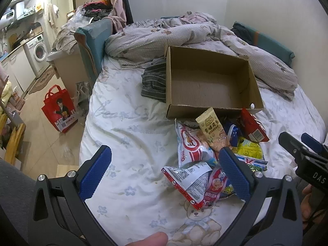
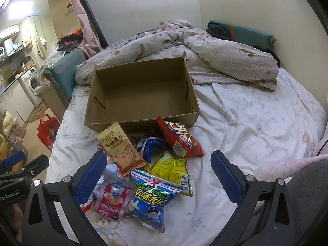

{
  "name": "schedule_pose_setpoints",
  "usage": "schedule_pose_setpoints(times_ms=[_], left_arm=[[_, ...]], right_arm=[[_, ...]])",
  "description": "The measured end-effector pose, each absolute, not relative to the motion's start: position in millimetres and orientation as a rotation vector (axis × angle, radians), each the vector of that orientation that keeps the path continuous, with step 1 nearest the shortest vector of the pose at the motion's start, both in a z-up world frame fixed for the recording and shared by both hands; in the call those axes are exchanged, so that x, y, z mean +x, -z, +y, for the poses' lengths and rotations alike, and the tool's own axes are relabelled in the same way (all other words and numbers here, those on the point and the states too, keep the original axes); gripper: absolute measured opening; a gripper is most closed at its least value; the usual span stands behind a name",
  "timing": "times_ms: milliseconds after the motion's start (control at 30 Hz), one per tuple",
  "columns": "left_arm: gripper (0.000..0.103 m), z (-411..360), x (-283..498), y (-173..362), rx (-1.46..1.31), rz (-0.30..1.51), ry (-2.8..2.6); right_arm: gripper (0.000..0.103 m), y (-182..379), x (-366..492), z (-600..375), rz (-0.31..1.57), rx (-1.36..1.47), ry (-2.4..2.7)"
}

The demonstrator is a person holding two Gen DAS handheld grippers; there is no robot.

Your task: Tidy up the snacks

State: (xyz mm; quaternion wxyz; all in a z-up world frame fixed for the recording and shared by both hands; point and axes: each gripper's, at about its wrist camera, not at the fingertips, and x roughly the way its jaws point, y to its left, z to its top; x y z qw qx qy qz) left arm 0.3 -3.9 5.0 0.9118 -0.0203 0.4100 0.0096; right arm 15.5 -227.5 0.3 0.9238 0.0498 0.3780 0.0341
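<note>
Left gripper (image 1: 164, 174) and right gripper (image 2: 160, 176), ribbed blue pads spread wide, empty, over crinkled foil snack packets (image 2: 143, 174). Behind these, an open brown corrugated cardboard box (image 2: 141, 94) sits on the white floral bedsheet (image 2: 246, 123).

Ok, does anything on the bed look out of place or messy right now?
Yes. The snack packets lie in a loose heap on the white sheet, overlapping at odd angles, all outside the cardboard box, which stands empty right behind them. The tan peanut packet leans against the box's front wall. The quilt behind is rumpled.
</note>
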Motion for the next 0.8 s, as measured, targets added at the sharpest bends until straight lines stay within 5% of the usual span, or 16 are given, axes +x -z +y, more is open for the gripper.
schedule_pose_setpoints(times_ms=[800], left_arm=[[0.103, -2.5, -1.7, -8.4, -0.045, 0.833, -0.026]], right_arm=[[0.103, 4.5, 17.1, -228.4, 0.784, 0.106, -0.062]])
